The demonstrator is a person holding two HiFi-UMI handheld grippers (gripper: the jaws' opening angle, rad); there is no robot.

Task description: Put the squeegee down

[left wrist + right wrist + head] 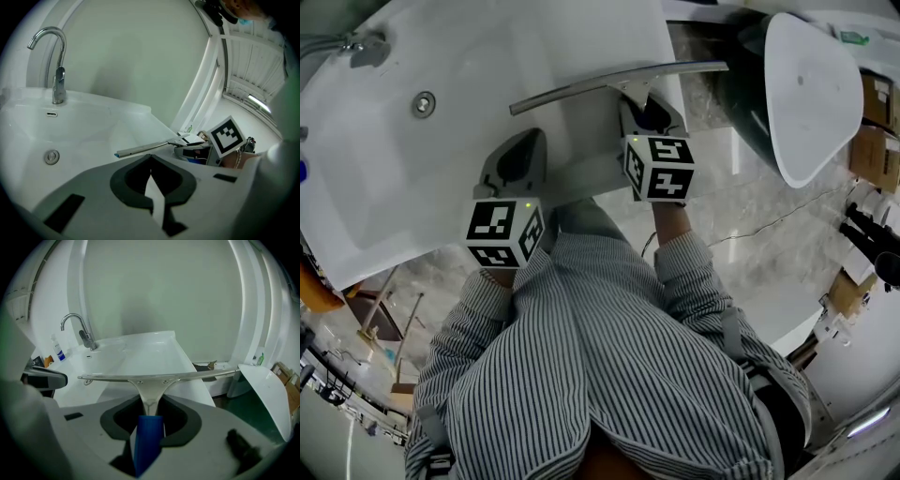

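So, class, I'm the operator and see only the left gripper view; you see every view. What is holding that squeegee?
Observer: The right claw is closed on the squeegee by its blue handle.
Operator: Where does the blade end?
Observer: In the head view its right end juts past the sink's edge.
Operator: Anything by the faucet?
Observer: In the right gripper view, a small bottle stands left of it.
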